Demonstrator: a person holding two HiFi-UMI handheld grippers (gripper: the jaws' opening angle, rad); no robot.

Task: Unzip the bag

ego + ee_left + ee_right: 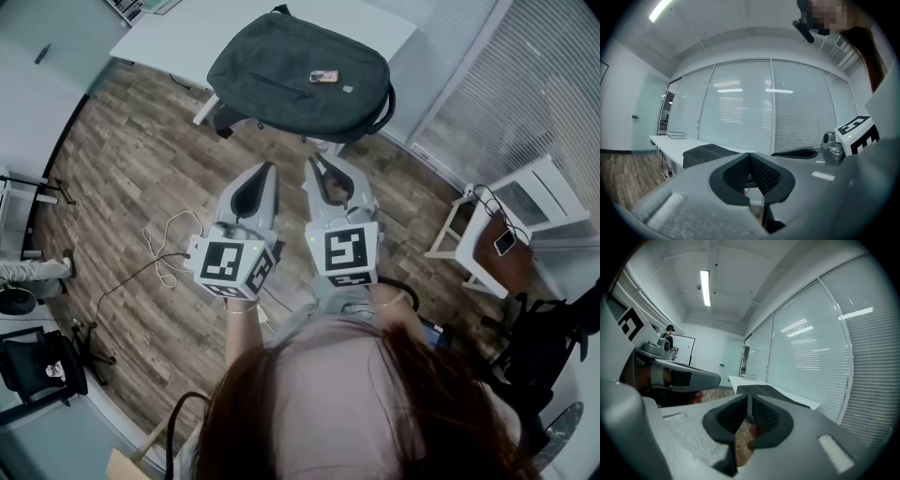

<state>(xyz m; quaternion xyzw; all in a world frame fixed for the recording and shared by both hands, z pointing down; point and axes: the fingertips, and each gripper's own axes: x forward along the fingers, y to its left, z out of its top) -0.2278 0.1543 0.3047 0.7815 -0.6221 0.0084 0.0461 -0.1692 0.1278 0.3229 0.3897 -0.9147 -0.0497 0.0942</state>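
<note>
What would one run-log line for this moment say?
phase: before contact | backpack: on white table, untouched | left hand-held gripper: shut, empty | right hand-held gripper: shut, empty

An office: long white desk [173, 36], blind-covered glass walls [740, 110], strip light [705, 287].

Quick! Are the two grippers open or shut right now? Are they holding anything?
Left gripper: closed, holding nothing.
Right gripper: closed, holding nothing.
</note>
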